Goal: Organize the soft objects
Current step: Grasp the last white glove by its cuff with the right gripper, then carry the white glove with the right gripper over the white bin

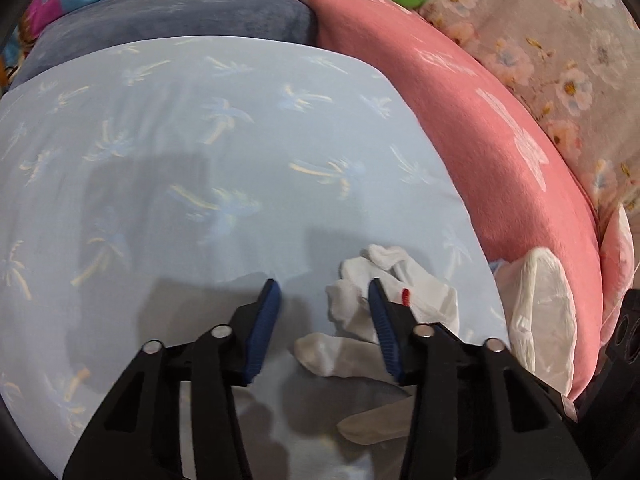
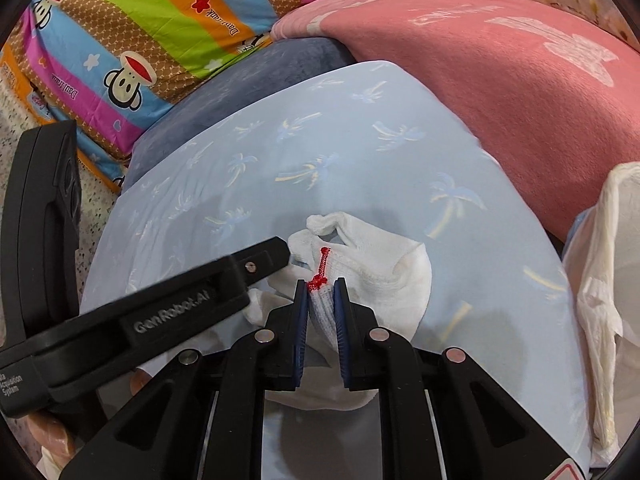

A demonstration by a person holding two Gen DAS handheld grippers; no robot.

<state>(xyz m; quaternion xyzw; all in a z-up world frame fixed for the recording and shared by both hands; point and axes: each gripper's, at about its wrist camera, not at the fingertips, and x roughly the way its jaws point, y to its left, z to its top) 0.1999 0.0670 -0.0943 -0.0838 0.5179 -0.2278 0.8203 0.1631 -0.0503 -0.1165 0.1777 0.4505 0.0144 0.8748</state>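
A white sock (image 2: 372,264) with a short red stitched mark lies crumpled on a pale blue sheet printed with palm trees (image 2: 320,152). The right gripper (image 2: 321,286) is clamped on a fold of it just below the red stitching, its blue pads nearly together with the knit bunched between them. The left gripper (image 1: 324,290) stands partly apart: its right pad presses against the sock's side, its left pad sits over bare sheet, and nothing is squeezed between them. In the right wrist view that gripper's black finger reaches in from the left, its tip touching the sock. A second white sock (image 1: 328,354) lies flat just beside the first, below it. Around the sheet are a pink blanket (image 1: 500,152), a grey-blue cushion (image 2: 248,92), a striped cartoon-monkey cover (image 2: 132,36), a floral fabric (image 1: 560,52) and a white plastic bag (image 1: 544,312).
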